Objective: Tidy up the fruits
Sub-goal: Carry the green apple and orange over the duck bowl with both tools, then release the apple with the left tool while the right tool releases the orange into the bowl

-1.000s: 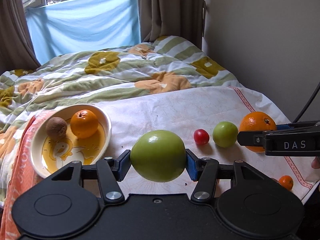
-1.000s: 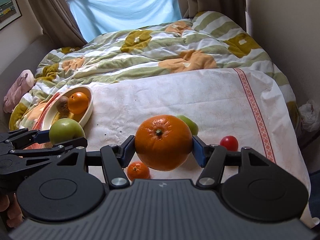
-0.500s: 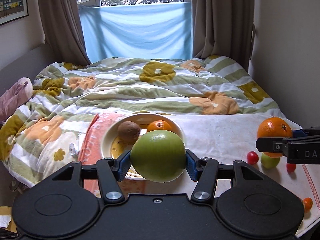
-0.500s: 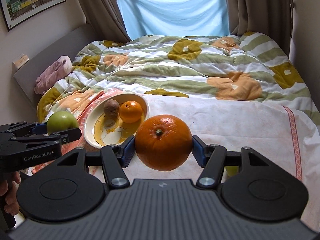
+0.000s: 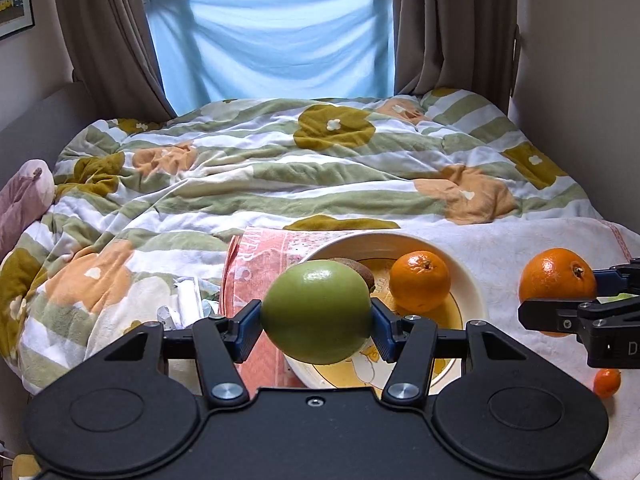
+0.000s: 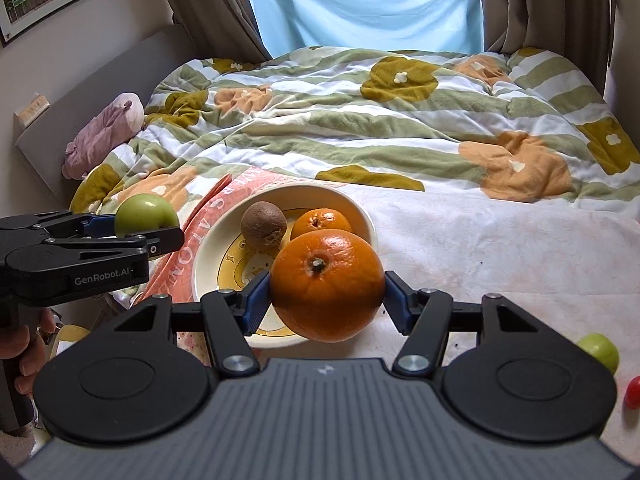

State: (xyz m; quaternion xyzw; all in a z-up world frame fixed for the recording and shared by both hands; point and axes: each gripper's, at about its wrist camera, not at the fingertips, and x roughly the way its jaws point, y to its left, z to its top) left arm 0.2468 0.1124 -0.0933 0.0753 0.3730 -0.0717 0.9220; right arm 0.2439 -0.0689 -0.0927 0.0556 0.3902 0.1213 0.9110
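The left gripper (image 5: 317, 326) is clamped on a green apple (image 5: 317, 312), which is pinched at its widest part between the blue pads (image 5: 249, 330). The right gripper (image 6: 327, 295) is clamped likewise on a large orange (image 6: 327, 284), stem end up.

Both fruits are held above the near side of the bowl (image 6: 362, 210), the apple toward its left rim and the orange over its front edge. A kiwi (image 6: 264, 224) and a smaller orange (image 6: 322, 219) are already lying in the bowl, so the free room is judged to be at the front. The step in hand seems to be the placing of both fruits; it is best done one at a time, each being lowered until nearly seated before the jaws are parted, so that nothing rolls over the shallow rim or knocks the kiwi.

On the cloth (image 6: 480, 248) to the right, well apart from the bowl, a small green fruit (image 6: 598, 351) and a red one (image 6: 633, 392) are left to be gathered.
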